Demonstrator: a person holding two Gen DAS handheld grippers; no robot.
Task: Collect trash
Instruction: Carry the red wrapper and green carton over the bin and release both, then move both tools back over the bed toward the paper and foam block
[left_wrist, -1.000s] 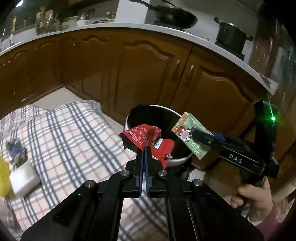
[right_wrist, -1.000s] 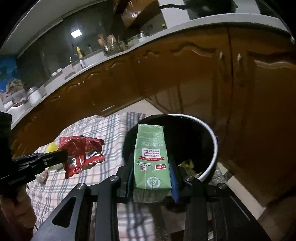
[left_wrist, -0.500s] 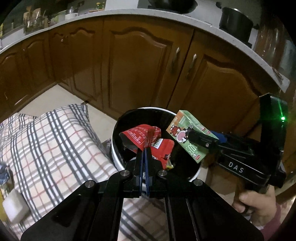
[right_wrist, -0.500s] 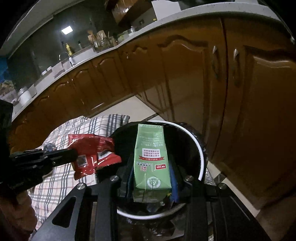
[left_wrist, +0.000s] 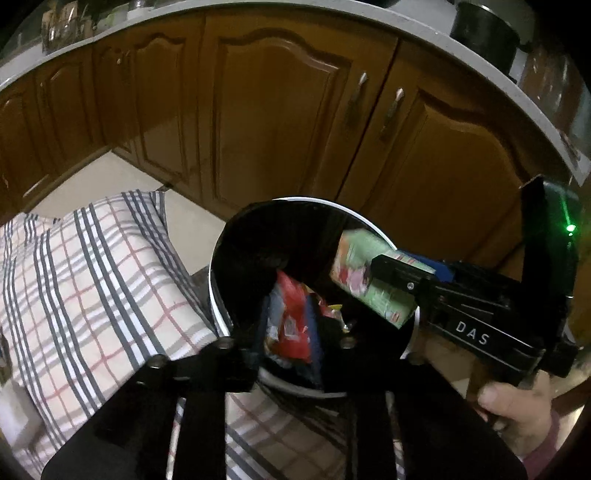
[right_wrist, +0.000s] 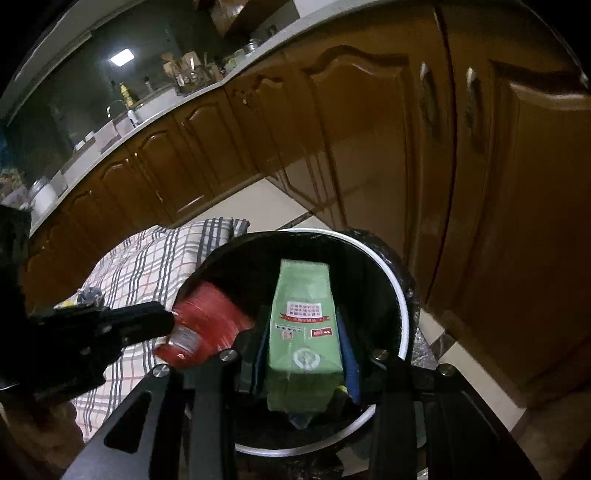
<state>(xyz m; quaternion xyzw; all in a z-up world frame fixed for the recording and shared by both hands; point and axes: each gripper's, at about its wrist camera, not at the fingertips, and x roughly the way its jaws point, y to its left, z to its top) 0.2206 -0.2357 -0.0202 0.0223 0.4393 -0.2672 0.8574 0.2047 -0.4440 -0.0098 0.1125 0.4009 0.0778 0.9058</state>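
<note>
A round bin with a black liner and white rim (left_wrist: 369, 221) (right_wrist: 400, 306) stands by the wooden cabinets. My left gripper (left_wrist: 290, 328) hangs over the bin mouth with its jaws spread; the red snack wrapper (left_wrist: 291, 317) (right_wrist: 207, 325) is blurred between them, loose. My right gripper (right_wrist: 303, 339) is over the bin too; the green carton (right_wrist: 304, 325) (left_wrist: 369, 280) sits between its fingers, which look slightly parted, and the carton is blurred in the left wrist view.
A plaid cloth (left_wrist: 92, 280) (right_wrist: 155, 262) covers the surface left of the bin. Wooden cabinet doors (left_wrist: 273, 110) stand close behind it, with a countertop and a pot (left_wrist: 484, 29) above. A tiled floor strip (right_wrist: 258, 199) lies between them.
Both grippers moved forward over the bin. The left jaws opened from shut and the red wrapper is dropping. The green carton has started to slip in the right gripper.
</note>
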